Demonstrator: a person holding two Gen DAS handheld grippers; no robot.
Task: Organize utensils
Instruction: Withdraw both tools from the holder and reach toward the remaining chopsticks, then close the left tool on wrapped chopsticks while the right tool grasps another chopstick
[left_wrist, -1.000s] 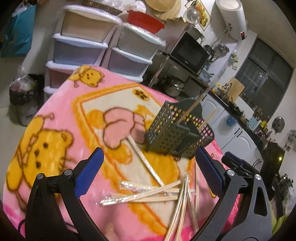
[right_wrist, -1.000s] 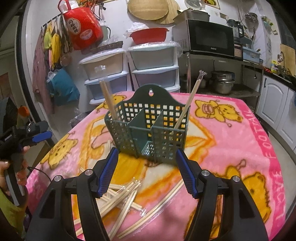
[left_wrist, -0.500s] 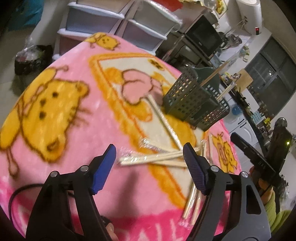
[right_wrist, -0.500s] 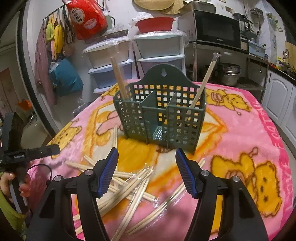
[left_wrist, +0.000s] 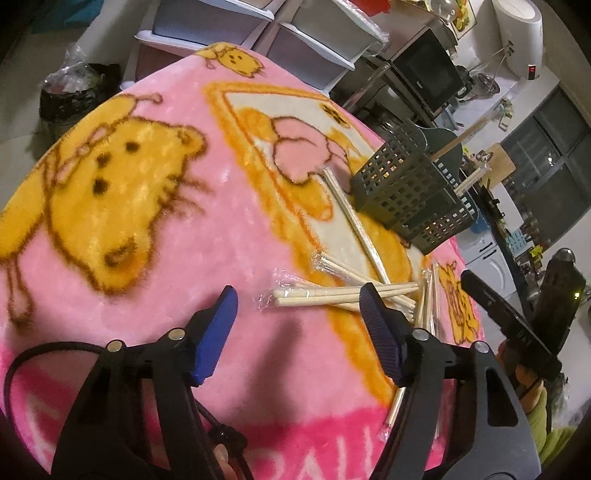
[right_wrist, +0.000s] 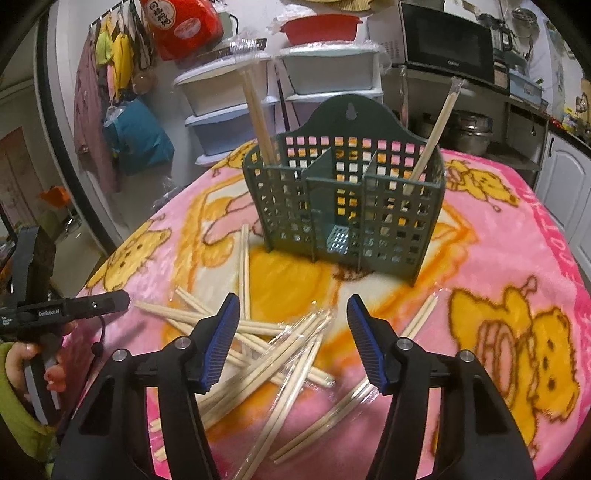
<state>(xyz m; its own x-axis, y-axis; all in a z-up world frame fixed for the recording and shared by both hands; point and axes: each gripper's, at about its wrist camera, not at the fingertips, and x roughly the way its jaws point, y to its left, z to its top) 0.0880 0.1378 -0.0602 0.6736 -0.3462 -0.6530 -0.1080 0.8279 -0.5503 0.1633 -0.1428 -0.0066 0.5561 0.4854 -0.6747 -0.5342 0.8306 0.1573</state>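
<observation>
Both angled downward over wrapped chopsticks (right_wrist: 280, 343) on blanket (left_wrist: 184, 236): left gripper (left_wrist: 297, 295) and right gripper (right_wrist: 293, 306) closing, jaws apart, apparently gripping nothing.

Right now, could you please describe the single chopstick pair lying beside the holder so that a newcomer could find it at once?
Start at the dark green slotted holder standing on the pink cartoon blanket. Just off its left front corner in the right wrist view lies one wrapped chopstick pair, pointing straight away from the camera. Unlike the crossed heap of chopsticks nearer the camera, only its near end reaches that pile.
</observation>
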